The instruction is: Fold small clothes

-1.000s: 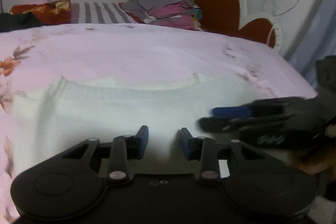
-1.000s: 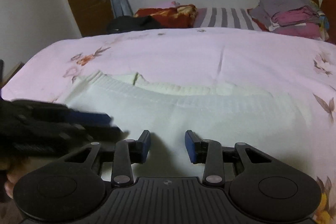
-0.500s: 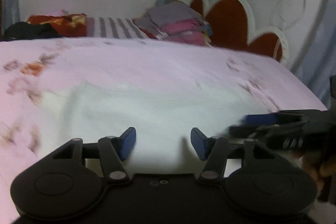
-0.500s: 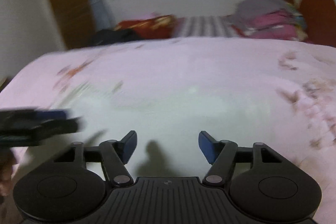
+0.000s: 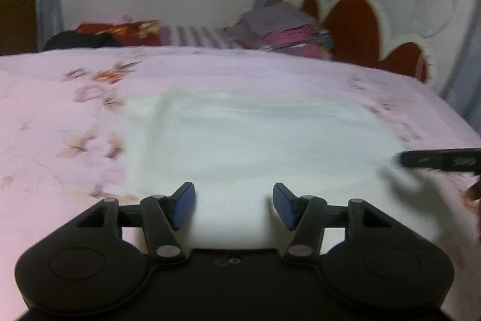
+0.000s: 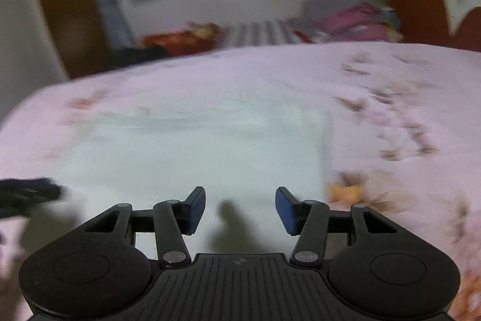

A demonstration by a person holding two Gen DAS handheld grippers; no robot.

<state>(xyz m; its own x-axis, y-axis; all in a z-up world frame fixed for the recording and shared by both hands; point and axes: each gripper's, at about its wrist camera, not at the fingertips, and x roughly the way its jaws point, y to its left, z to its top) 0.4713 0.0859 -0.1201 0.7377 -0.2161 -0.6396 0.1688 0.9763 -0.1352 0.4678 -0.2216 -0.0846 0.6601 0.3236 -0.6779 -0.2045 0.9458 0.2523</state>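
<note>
A white knit garment (image 5: 255,137) lies flat on the pink floral bedsheet (image 5: 60,122), folded into a rough rectangle; it also shows in the right wrist view (image 6: 192,149). My left gripper (image 5: 234,205) is open and empty above the garment's near edge. My right gripper (image 6: 240,208) is open and empty above the near edge too. The right gripper's tip shows at the right edge of the left wrist view (image 5: 439,160). The left gripper's tip shows at the left edge of the right wrist view (image 6: 27,194). Both views are motion-blurred.
A stack of folded clothes (image 5: 282,30) sits at the far side of the bed by the red scalloped headboard (image 5: 360,29). A striped pillow (image 5: 195,36), red cloth (image 5: 120,30) and dark cloth (image 5: 75,41) lie at the back. The bed's edge curves down at right.
Both grippers have opened wider and pulled back and up from the garment. The views have risen and the two grippers have moved apart sideways. The garment lies still.
</note>
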